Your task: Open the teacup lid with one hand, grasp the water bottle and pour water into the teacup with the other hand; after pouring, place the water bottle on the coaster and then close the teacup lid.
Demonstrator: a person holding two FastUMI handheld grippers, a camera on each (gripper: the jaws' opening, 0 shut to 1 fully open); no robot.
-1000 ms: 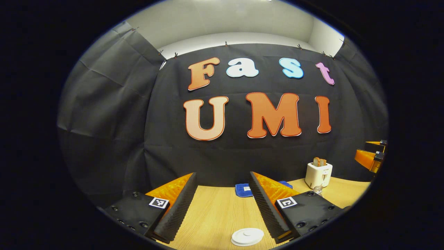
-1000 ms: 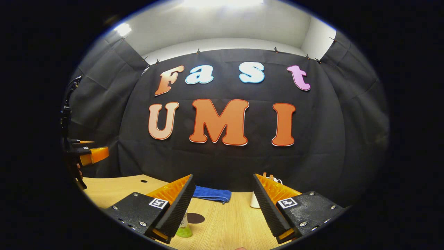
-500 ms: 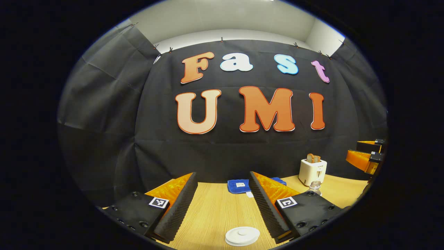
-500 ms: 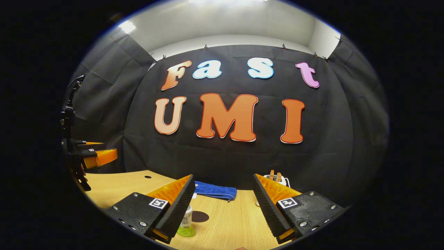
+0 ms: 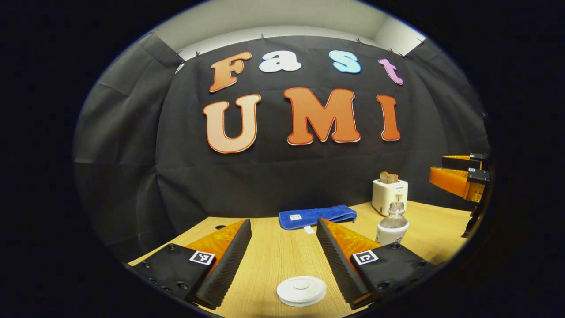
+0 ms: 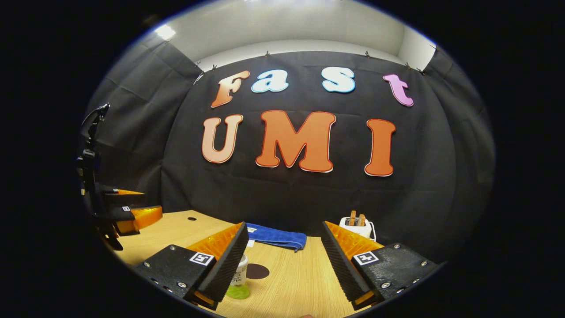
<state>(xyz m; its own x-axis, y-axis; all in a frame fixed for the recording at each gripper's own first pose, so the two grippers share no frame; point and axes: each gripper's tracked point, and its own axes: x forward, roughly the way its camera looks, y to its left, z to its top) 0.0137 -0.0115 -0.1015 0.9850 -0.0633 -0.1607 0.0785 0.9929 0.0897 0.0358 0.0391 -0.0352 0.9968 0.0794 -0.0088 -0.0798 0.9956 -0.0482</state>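
**Both grippers dip toward the table, fingers spread**

The left gripper (image 5: 282, 260) has tilted down since a second ago: more of the wooden table (image 5: 273, 251) shows, and the white teacup lid (image 5: 301, 290) sits between its spread fingers, untouched. The water bottle (image 5: 392, 223) now stands in fuller view near the toaster (image 5: 389, 196). The right gripper (image 6: 282, 260), empty with fingers apart, has also lowered; the dark coaster (image 6: 257, 271) lies ahead, before the blue towel (image 6: 277, 236).
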